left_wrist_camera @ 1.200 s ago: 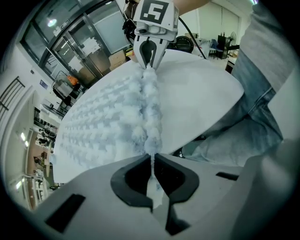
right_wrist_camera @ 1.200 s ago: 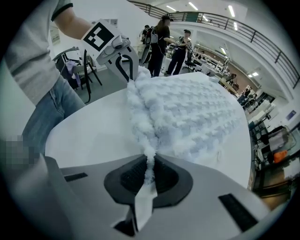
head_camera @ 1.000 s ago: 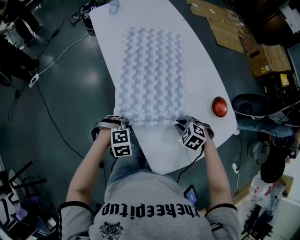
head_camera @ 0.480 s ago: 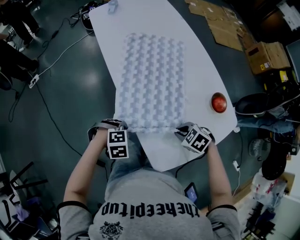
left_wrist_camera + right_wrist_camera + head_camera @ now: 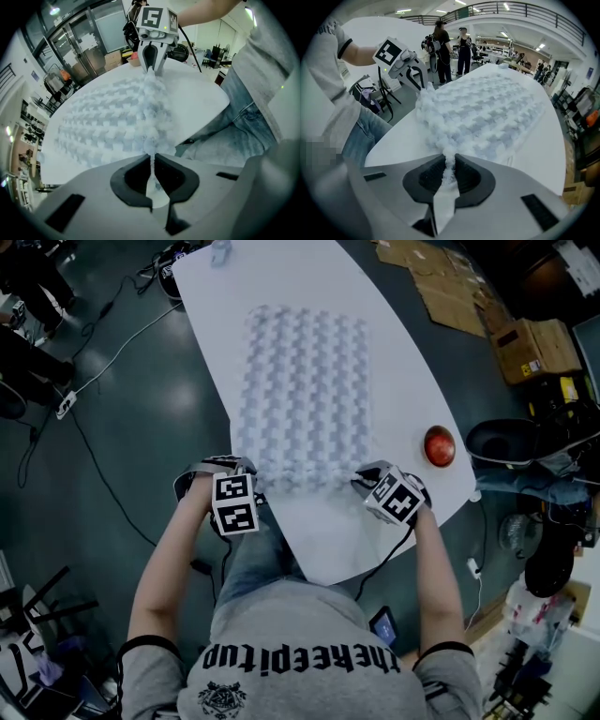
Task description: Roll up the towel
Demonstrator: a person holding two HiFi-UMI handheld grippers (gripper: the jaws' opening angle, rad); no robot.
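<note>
White, nubbly cloth fills the middle of the head view: the towel [image 5: 305, 395] lies spread on the white surface [image 5: 403, 352], its long side running from the upper middle of the frame down toward the centre. I see its near edge bunched and lifted a little, with a strip of bare surface below it before the rim.

My left tongs [image 5: 251, 480] have the near left corner and my right tongs [image 5: 362, 482] have the near right corner, both pointing steeply down. In the left gripper view the two dark pads are clenched on a thin fold of towel, and the raised edge runs as a fluffy ridge across to the right tongs at the top middle of that frame. In the right gripper view a tuft of towel sits pinched between the pads. Those tongs have just been opening a little, but I read the pads as pressing on the cloth, so the corner is held.

At the right of the head view a red round thing [image 5: 439, 446] rests on the surface near its rim, well apart from the towel. Cardboard boxes [image 5: 534, 357] sit on the dark floor [image 5: 141, 427] at the upper right, and a pale cable [image 5: 112, 362] trails across the floor at the left.
</note>
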